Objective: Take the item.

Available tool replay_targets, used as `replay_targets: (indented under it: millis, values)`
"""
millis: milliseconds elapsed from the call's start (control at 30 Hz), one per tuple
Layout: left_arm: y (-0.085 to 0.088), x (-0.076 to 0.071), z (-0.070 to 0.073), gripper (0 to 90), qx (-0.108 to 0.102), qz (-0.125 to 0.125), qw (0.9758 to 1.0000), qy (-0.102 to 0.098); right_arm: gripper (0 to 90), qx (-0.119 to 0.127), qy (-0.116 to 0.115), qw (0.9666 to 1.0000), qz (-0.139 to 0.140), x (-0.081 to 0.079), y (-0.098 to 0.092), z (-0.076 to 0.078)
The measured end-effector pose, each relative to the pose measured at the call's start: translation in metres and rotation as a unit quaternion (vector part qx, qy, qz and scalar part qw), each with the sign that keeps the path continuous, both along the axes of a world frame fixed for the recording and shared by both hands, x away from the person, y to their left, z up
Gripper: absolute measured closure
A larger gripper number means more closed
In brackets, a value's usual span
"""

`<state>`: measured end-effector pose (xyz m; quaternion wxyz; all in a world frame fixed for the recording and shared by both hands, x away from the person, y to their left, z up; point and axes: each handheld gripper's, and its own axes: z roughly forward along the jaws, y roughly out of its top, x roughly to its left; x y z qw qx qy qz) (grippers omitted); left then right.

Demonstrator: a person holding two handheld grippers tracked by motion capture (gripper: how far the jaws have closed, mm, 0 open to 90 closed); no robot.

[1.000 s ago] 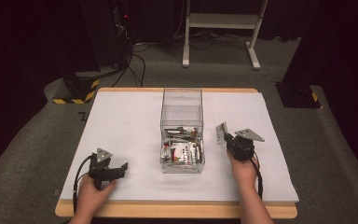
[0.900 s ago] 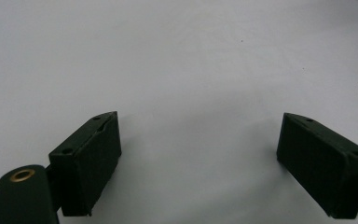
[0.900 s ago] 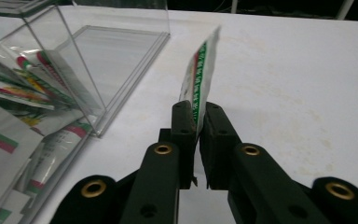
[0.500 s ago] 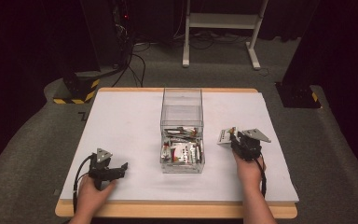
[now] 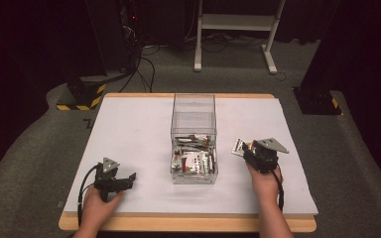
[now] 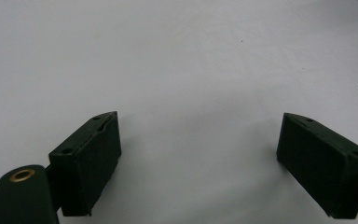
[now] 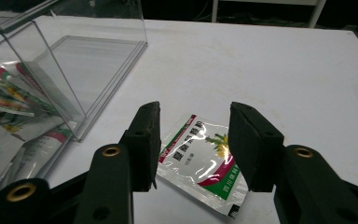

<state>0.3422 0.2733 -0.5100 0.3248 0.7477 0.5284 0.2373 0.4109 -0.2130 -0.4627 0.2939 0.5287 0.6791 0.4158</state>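
Observation:
A clear plastic box (image 5: 193,116) stands mid-table with several printed sachets (image 5: 194,159) in its near end. One white sachet with red and green print (image 7: 200,161) lies flat on the white table (image 5: 139,129) just right of the box, also seen as the sachet (image 5: 238,146). My right gripper (image 5: 246,149) (image 7: 196,116) hovers over it. Its jaws have just been opening, stand apart on either side of the sachet, and the pads do not touch it. My left gripper (image 5: 129,177) (image 6: 200,119) rests near the front left, open wide over bare table.
The box wall (image 7: 81,70) rises close on the left of my right gripper. A white stand (image 5: 235,29), cables (image 5: 139,64) and a black-and-yellow base (image 5: 82,96) sit on the floor beyond the table's far edge.
The right gripper brought the sachet down from above the table beside the box, laid it flat and opened its jaws off it. The left hand stayed put.

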Motion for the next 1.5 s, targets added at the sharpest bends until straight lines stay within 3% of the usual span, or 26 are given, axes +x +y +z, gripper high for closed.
replay_targets:
  millis: [300, 833, 1067, 1200, 1267, 1500]
  values:
    - [0.0, 0.0, 0.0, 13.7, -0.001, 0.0, 1.0, 0.0, 44.6, 0.0, 0.003, 0.9997, 0.023, -0.011, 0.01, 0.002]
    - [0.0, 0.0, 0.0, 13.7, -0.001, -0.001, 1.0, 0.0, 30.0, -0.023, 0.045, 0.9972, 0.056, -0.023, 0.039, -0.011]
    - [0.0, 0.0, 0.0, 13.7, -0.001, -0.001, 1.0, 0.0, 24.3, -0.033, 0.087, 0.9934, 0.067, -0.02, 0.048, -0.024]
    - [0.0, 0.0, 0.0, 13.7, -0.001, 0.0, 1.0, 0.0, 15.7, -0.057, 0.133, 0.9868, 0.072, -0.013, 0.057, -0.041]
    - [0.0, 0.0, 0.0, 13.7, -0.001, -0.001, 1.0, 0.0, 15.5, -0.076, 0.122, 0.9868, 0.073, -0.016, 0.062, -0.042]
    - [0.0, 0.0, 0.0, 13.7, -0.001, -0.001, 1.0, 0.0, 15.1, -0.073, 0.124, 0.9868, 0.074, -0.015, 0.061, -0.042]
